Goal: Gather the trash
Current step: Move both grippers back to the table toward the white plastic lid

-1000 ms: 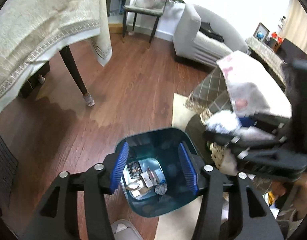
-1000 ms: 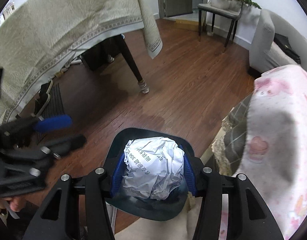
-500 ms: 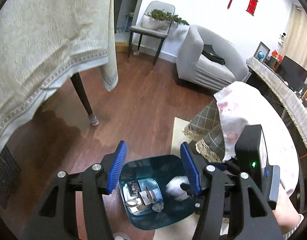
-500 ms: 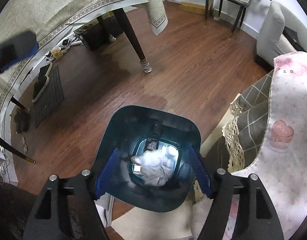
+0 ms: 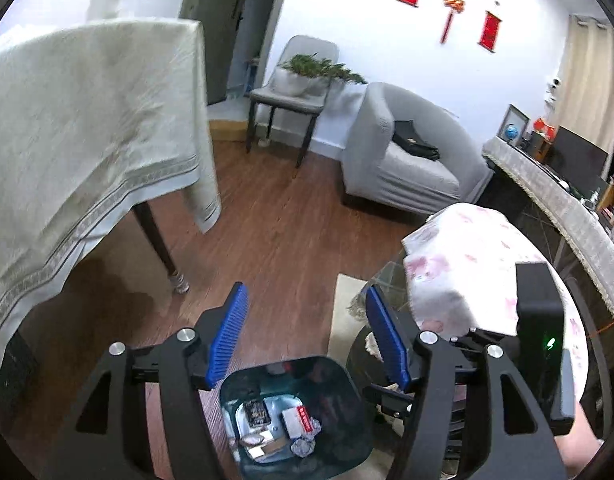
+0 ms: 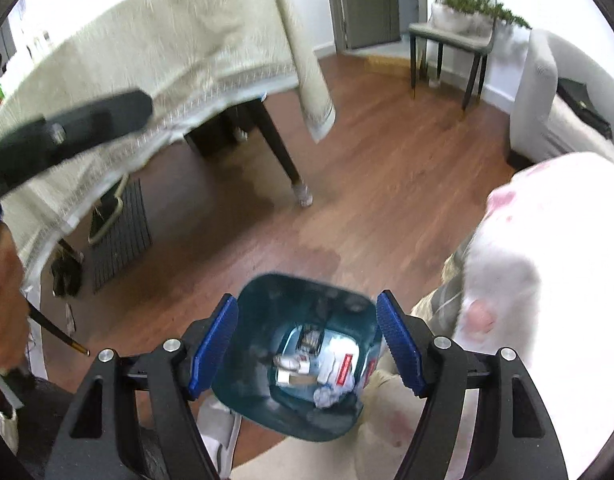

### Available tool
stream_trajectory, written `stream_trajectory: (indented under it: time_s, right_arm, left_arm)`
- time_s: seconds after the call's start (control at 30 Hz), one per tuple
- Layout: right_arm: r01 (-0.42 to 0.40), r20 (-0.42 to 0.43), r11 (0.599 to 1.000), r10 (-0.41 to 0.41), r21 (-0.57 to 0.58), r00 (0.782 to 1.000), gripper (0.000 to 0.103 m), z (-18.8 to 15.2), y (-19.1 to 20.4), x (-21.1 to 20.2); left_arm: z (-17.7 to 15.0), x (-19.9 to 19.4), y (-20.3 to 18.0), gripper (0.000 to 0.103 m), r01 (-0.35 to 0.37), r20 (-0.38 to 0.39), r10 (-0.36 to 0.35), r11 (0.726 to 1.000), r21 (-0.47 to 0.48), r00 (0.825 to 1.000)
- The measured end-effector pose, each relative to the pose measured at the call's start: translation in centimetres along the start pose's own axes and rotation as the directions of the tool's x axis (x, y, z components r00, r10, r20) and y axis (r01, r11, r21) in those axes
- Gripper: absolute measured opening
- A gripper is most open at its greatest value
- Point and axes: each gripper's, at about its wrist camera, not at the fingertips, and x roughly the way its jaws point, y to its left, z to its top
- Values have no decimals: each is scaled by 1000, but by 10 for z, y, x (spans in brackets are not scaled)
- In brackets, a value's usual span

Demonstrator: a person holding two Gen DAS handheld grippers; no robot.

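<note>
A dark teal trash bin [image 5: 339, 420] stands on the wood floor, below both grippers. In it lie crumpled white paper [image 6: 335, 372], small cartons and wrappers [image 5: 283, 428]. My left gripper [image 5: 305, 300] hangs above the bin's far rim; its jaws are opening and nothing is between them. My right gripper [image 6: 306, 300] stands open over the bin [image 6: 267, 300], its blue pads [image 6: 213, 344] bare. The right gripper's black body [image 5: 539, 320] shows at the right of the left wrist view. A black finger of the left gripper [image 6: 87, 124] shows at the upper left of the right wrist view.
A table under a cream cloth [image 5: 87, 140] stands to the left, with a dark leg [image 5: 159, 240]. A pink-patterned cloth [image 5: 467, 264] covers a low table right of the bin. A grey armchair [image 5: 407, 160] and a chair holding a plant [image 5: 295, 92] are further back. A pale rug [image 5: 343, 320] lies by the bin.
The right gripper let go of the crumpled paper ball, which fell into the bin. Both grippers rose, so the bin looks smaller and lower in both views.
</note>
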Motion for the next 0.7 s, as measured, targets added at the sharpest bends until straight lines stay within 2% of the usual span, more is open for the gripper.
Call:
stream_trajectory:
  time_s: [0.2, 0.47, 0.7]
  right_arm:
    - [25, 60, 999, -27, 31, 998, 73, 7, -30, -26]
    - [56, 96, 996, -63, 76, 993, 73, 3, -75, -47]
    - [127, 132, 986, -141, 109, 981, 73, -17, -108, -77]
  left_arm:
    - [11, 1, -27, 67, 33, 39, -34, 999, 29, 999]
    - [18, 24, -65, 69, 50, 19, -51, 996, 69, 999]
    - [12, 42, -100, 69, 88, -14, -88, 992, 89, 996]
